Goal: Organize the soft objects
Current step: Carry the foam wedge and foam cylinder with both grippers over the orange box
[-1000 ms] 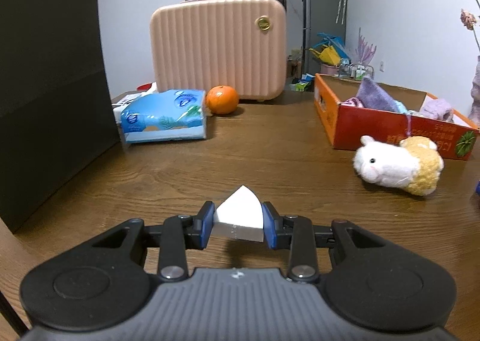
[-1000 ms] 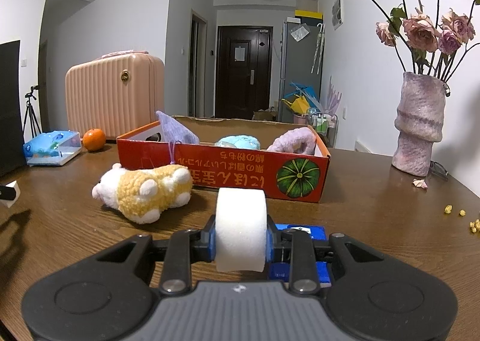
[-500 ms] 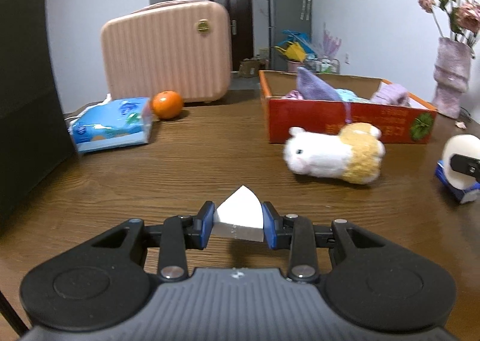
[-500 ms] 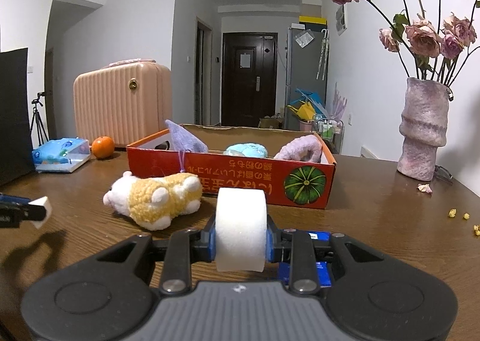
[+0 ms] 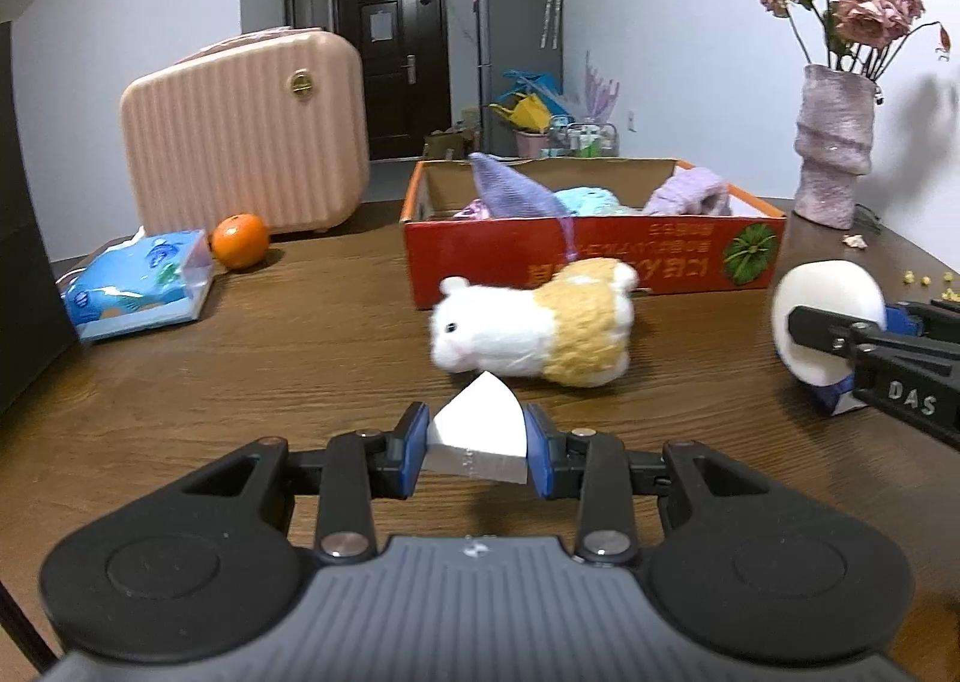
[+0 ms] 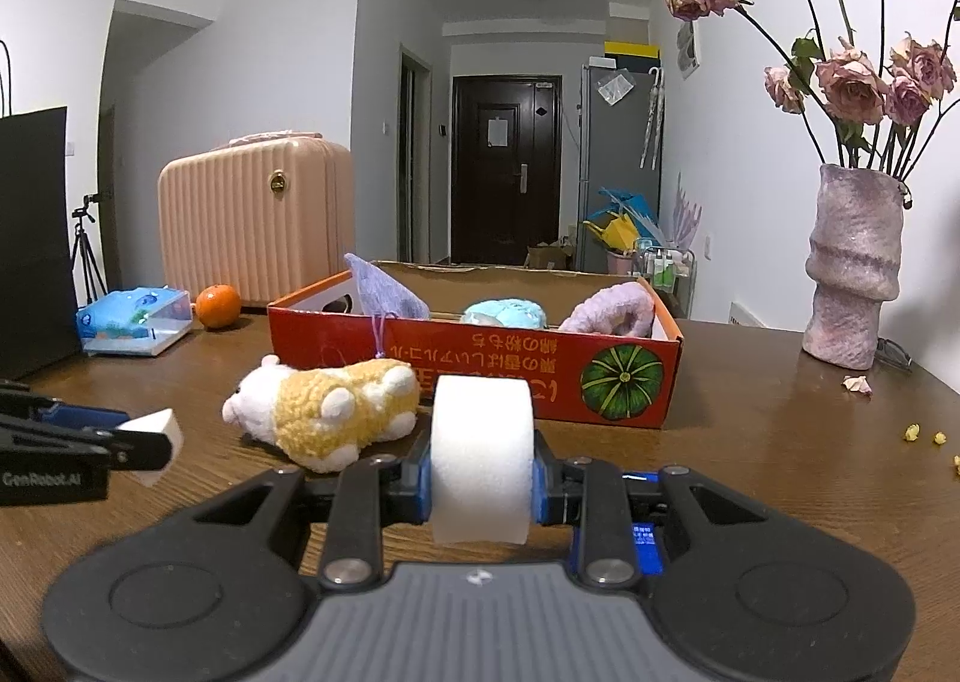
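Note:
My left gripper is shut on a white foam wedge, held above the table. It also shows in the right wrist view at the left. My right gripper is shut on a white foam cylinder, which also shows in the left wrist view at the right. A white and yellow plush hamster lies on the table in front of the red cardboard box. The box holds purple and light blue soft things.
A pink suitcase, an orange and a blue tissue pack stand at the back left. A black bag stands at the far left. A purple vase of dried roses stands at the right. A blue box lies under my right gripper.
My left gripper has swung right, so the hamster and box are now ahead of it and the right gripper has come into its view. The right view has shifted slightly.

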Motion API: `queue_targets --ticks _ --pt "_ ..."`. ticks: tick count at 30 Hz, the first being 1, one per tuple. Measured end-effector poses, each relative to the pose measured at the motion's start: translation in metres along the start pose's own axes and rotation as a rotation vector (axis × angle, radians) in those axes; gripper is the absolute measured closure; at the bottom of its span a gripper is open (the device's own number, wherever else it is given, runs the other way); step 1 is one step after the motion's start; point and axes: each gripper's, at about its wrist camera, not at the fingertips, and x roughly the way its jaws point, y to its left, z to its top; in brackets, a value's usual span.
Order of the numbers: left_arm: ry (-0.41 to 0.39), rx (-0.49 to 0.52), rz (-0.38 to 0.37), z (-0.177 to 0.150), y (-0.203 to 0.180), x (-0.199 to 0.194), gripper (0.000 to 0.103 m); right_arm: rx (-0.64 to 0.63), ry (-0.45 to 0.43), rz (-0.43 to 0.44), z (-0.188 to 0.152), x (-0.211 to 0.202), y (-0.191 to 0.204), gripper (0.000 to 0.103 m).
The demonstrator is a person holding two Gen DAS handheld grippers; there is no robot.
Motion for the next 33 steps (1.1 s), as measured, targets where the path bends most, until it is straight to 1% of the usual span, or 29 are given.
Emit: queue_targets --ticks 7,15,25,33 --pt "-0.017 0.011 -0.016 0.005 -0.015 0.001 0.068 -0.002 -0.007 0.010 0.001 -0.001 0.004 0.074" --pt "-0.038 0.012 -0.019 0.013 -0.022 0.003 0.068 0.007 -0.021 0.005 0.003 0.000 0.006 0.074" --pt "-0.087 -0.001 -0.014 0.028 -0.027 0.007 0.068 0.030 -0.068 -0.021 0.015 0.007 0.004 0.074" --pt "-0.126 -0.032 -0.014 0.048 -0.030 0.015 0.068 0.053 -0.103 -0.040 0.027 0.018 -0.001 0.074"
